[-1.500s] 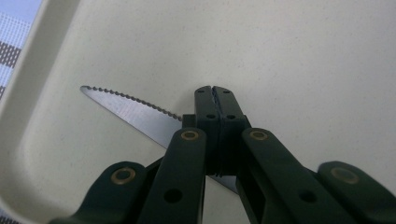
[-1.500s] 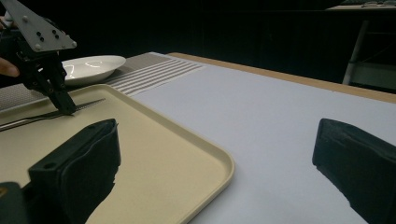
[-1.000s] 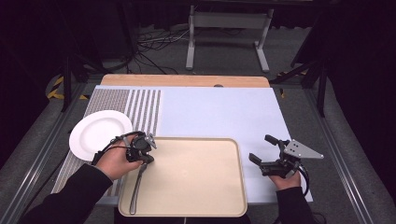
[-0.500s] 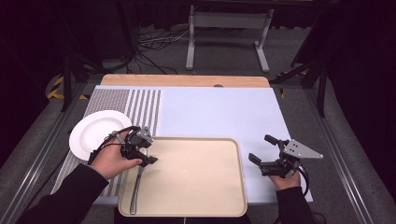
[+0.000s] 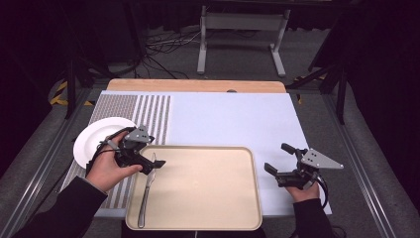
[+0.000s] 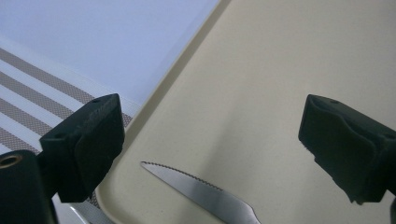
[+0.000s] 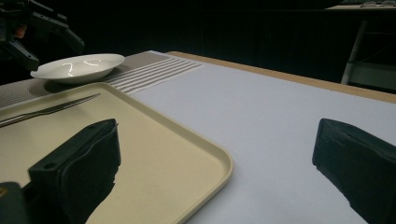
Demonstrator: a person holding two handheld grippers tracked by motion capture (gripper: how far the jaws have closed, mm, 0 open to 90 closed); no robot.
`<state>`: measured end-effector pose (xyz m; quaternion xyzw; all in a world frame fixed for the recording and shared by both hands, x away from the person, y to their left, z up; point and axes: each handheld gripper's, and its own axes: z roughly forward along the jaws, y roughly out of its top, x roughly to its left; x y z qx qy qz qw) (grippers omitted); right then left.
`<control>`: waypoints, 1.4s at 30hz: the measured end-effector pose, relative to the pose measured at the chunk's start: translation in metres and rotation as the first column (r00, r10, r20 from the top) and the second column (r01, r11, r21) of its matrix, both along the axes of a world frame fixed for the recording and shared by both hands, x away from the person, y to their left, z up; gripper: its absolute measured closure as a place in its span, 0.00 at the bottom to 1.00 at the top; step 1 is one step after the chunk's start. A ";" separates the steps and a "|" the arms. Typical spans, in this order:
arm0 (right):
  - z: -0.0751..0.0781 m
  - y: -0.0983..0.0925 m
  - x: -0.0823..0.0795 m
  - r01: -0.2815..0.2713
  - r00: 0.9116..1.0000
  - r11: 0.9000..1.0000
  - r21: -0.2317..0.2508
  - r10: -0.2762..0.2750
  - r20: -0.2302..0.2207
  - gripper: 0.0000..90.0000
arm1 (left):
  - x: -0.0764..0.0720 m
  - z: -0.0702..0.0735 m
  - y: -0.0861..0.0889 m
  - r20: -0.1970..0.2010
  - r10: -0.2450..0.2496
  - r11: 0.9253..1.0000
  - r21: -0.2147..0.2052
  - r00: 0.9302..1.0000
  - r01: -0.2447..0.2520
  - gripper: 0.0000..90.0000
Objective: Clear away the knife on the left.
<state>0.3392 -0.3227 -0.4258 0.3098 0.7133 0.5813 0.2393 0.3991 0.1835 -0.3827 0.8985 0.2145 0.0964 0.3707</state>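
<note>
A steel knife (image 5: pixel 145 194) lies along the left side of the beige tray (image 5: pixel 208 191), its serrated blade (image 6: pixel 198 189) pointing toward the tray's far corner. My left gripper (image 5: pixel 154 166) hovers just above the blade tip. Its jaws have just been opening and now stand wide, with nothing gripped and the blade below them (image 6: pixel 215 140). A white plate (image 5: pixel 96 139) rests on the striped mat left of the tray. My right gripper (image 5: pixel 277 157) is open, low over the table at the tray's right edge (image 7: pixel 217 172).
A pale blue mat (image 5: pixel 228 119) covers the table, with a striped woven section (image 5: pixel 148 111) at its left. The right gripper view looks across the tray rim (image 7: pixel 205 144) to the knife (image 7: pixel 51 109), the plate (image 7: pixel 77 67) and the left gripper (image 7: pixel 42 28). A metal stand (image 5: pixel 237 29) is behind the table.
The left gripper has opened and let go of the knife, then lifted and drawn back toward the plate. The knife stays on the tray. The right gripper has not moved.
</note>
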 end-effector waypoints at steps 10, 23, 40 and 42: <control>0.000 0.000 0.000 0.000 1.000 1.000 -0.001 0.000 0.003 0.02 | -0.009 0.001 0.027 0.051 0.028 0.986 -0.166 0.998 -0.019 0.04; 0.000 0.000 0.000 0.003 1.000 1.000 -0.001 -0.003 0.001 0.02 | -0.026 -0.006 0.063 0.161 0.092 0.950 -0.311 0.983 -0.038 0.03; 0.000 -0.001 -0.001 0.004 1.000 1.000 -0.005 -0.004 0.025 0.02 | -0.047 -0.034 0.120 0.191 0.145 0.917 -0.394 0.971 -0.059 0.03; 0.000 -0.001 -0.001 0.006 1.000 1.000 -0.007 -0.005 0.025 0.02 | -0.049 -0.039 0.127 0.192 0.162 0.912 -0.404 0.968 -0.072 0.03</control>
